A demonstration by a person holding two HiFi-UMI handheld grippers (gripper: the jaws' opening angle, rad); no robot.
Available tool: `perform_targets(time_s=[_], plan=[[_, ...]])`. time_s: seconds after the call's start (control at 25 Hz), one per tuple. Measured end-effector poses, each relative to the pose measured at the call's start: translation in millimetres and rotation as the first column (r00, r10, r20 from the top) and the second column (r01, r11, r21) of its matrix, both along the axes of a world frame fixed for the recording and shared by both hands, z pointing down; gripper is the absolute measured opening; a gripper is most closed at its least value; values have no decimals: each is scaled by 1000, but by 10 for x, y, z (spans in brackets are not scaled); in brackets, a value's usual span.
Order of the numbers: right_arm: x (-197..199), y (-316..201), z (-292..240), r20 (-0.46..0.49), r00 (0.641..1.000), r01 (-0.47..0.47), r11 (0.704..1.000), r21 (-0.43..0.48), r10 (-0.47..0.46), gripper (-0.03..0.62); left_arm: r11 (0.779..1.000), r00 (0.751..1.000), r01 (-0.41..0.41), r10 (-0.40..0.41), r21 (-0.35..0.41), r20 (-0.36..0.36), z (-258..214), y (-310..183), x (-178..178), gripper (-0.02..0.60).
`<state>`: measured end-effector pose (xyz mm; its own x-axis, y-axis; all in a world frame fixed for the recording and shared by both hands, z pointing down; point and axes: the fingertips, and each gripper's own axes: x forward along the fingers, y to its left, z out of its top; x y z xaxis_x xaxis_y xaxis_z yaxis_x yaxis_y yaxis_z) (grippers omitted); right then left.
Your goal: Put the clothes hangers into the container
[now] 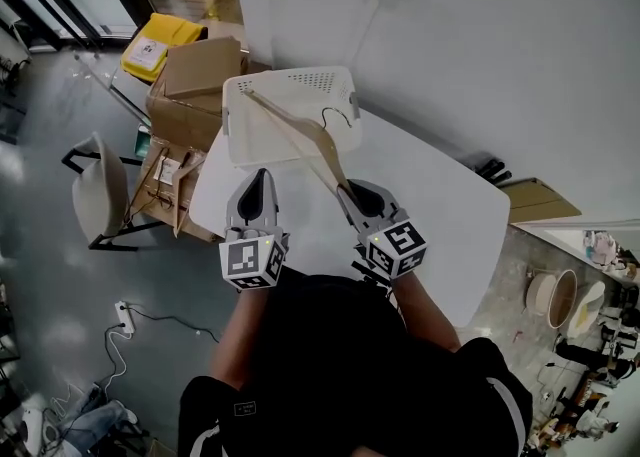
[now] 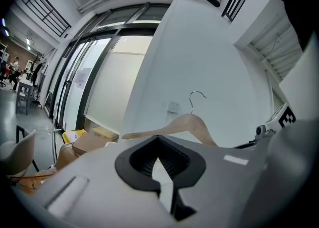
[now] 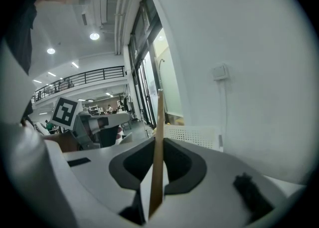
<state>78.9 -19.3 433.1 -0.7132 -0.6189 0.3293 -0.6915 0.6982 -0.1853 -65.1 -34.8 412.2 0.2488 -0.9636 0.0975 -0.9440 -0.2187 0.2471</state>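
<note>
Your right gripper [image 1: 346, 187] clamps one arm of the pale wooden clothes hanger [image 1: 290, 117]. Lower it level into the white perforated plastic container [image 1: 232, 123]. Your left gripper [image 1: 257, 178] is closed and empty.

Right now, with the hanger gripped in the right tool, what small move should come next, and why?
Probably ease the right tool forward and slightly down toward the container. The tool is shut on one end of the wooden hanger, whose hook and far arm hang over the container, while the gripped end is above the table.
</note>
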Motion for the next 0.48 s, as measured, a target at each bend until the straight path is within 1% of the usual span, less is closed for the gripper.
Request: perform_targets(time_s=[0.48], plan=[[-108,-284,58,-25,1000,15,1000,-23,-16,60,1000,1000,-6,6,-26,-19,100,-286,-124,5]])
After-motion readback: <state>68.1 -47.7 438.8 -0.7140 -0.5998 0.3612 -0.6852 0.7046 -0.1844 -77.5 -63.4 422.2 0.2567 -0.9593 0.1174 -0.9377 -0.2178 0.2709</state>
